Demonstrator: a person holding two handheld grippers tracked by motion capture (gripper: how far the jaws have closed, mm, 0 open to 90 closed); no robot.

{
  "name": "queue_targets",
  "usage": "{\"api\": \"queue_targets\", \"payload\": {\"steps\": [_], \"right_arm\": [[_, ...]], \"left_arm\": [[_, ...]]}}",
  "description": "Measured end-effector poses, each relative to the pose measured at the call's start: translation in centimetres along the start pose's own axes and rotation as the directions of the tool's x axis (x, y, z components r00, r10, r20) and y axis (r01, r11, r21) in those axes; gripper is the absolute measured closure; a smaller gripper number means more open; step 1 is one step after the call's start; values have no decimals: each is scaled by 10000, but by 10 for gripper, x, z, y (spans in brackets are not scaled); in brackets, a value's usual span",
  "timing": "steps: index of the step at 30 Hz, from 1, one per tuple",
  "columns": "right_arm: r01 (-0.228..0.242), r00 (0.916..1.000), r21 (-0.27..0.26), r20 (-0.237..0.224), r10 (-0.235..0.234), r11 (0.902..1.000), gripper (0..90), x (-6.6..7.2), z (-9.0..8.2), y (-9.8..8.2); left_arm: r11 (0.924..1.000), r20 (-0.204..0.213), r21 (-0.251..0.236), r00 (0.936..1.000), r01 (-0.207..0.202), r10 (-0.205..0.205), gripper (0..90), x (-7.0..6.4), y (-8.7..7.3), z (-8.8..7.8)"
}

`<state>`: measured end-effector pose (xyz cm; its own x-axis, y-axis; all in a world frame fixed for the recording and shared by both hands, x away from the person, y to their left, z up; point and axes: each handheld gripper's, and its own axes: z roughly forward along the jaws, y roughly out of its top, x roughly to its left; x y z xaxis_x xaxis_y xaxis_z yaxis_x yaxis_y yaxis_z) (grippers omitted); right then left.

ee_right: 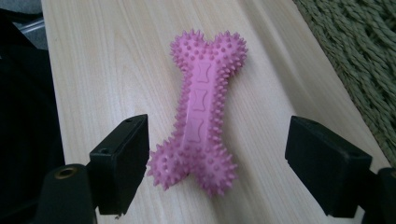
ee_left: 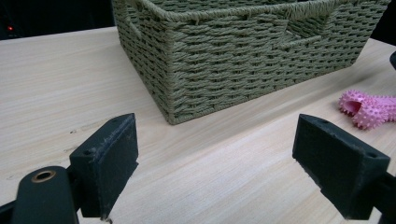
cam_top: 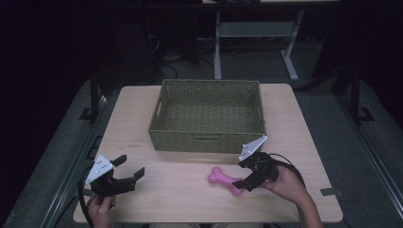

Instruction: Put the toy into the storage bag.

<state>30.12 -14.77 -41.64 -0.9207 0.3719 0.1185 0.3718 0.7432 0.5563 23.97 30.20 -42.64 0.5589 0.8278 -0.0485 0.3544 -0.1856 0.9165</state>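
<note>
A pink spiky bone-shaped toy (cam_top: 224, 180) (ee_right: 200, 107) lies flat on the wooden table, in front of a woven green basket (cam_top: 204, 140). My right gripper (cam_top: 242, 175) (ee_right: 217, 172) is open, low over the table, with its jaws on either side of the toy's near end; the left jaw sits almost against the spikes. Near the table's front left my left gripper (cam_top: 130, 166) (ee_left: 215, 172) is open, nothing between its jaws, pointing toward the basket's (ee_left: 243, 60) corner. The toy (ee_left: 369, 107) lies farther off at the right edge of the left gripper view.
The basket (ee_right: 355, 56) looks empty and takes up the middle back of the table (cam_top: 142, 109). Bare wood lies to its left, right and front. Table legs and cables stand on the dark floor beyond.
</note>
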Motion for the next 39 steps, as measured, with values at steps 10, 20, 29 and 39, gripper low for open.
{"api": "queue_targets", "payload": {"steps": [10,20,29,39], "right_arm": [[66,10000,232,-64,-64,9997,228,1,13,9],[234,9997,613,-66,-231,9978,257,4,26,15],[255,9997,873,-89,-248,9959,302,5,38,17],[445,9985,1096,264,-477,9930,402,6,45,17]], "left_arm": [[10000,0,-9,10000,9,-9,138,1,0,0],[10000,15,-17,10000,-16,16,138,0,0,-1],[10000,-2,-38,10000,34,-34,138,1,0,-1],[9999,8,-70,10000,81,-81,138,1,0,-1]]}}
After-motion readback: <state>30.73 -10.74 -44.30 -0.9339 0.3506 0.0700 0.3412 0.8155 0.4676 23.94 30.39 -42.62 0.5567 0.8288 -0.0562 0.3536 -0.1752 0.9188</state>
